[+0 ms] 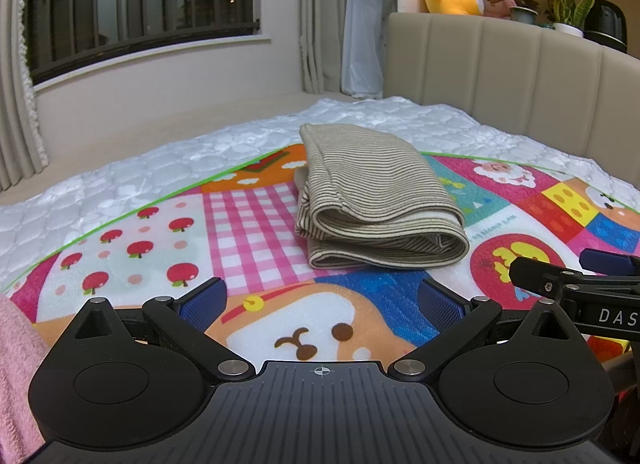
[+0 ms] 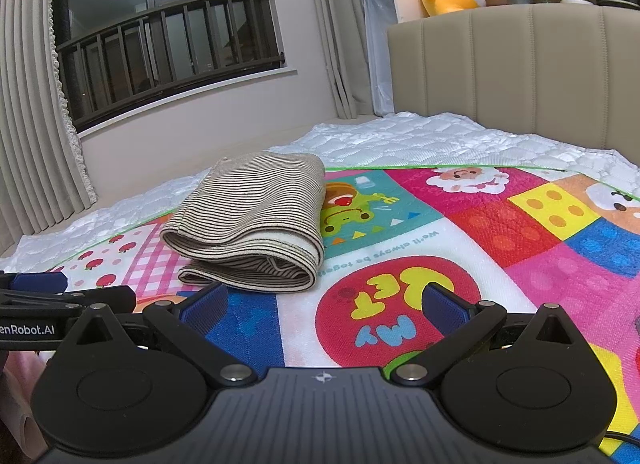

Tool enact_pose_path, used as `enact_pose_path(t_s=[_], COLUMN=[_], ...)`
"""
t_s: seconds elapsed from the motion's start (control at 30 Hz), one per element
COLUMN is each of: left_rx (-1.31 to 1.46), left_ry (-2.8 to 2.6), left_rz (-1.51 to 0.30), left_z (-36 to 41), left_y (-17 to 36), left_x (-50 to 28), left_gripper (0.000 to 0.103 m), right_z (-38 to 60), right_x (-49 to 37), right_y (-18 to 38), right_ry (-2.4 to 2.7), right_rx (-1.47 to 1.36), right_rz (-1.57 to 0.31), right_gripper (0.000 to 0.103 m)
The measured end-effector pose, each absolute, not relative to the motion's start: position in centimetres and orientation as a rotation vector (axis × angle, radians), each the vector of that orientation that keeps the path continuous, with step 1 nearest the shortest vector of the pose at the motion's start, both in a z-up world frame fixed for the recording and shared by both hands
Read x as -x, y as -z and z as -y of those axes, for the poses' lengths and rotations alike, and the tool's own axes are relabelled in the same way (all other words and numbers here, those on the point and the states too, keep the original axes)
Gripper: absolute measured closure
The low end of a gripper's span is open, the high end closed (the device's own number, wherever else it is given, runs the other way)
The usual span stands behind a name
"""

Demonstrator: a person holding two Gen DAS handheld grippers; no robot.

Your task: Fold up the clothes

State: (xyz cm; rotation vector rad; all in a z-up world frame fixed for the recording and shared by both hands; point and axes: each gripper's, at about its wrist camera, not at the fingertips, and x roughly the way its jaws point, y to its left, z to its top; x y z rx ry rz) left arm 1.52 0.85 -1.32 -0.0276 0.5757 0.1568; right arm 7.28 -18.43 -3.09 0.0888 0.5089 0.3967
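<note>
Striped garment folded on the play mat, both tools empty.

The left tool (image 1: 320,300) is spread wide, holding nothing; ahead lies the striped garment (image 1: 372,203), folded on the play mat (image 1: 248,223) covering the bed (image 1: 160,159). The right tool (image 2: 324,304), equally wide and empty, hangs near it. A careless nudge could probably spring the loose rolled edge open.

"MY PET" on play mat (image 2: 400,316)
</note>
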Motion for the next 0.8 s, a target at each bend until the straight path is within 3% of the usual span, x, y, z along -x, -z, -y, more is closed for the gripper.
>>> enact_pose_path(t_s=[0.8], left_rx=[0.029], left_ry=[-0.159], left_rz=[-0.575], left_z=[-0.9], left_y=[1.32], left_x=[-1.58], left_gripper=[0.0], right_z=[18.58], right_x=[-7.32], right_y=[3.07], right_ry=[-0.397], right_rx=[-0.089], right_rz=[-0.512], right_gripper=[0.0])
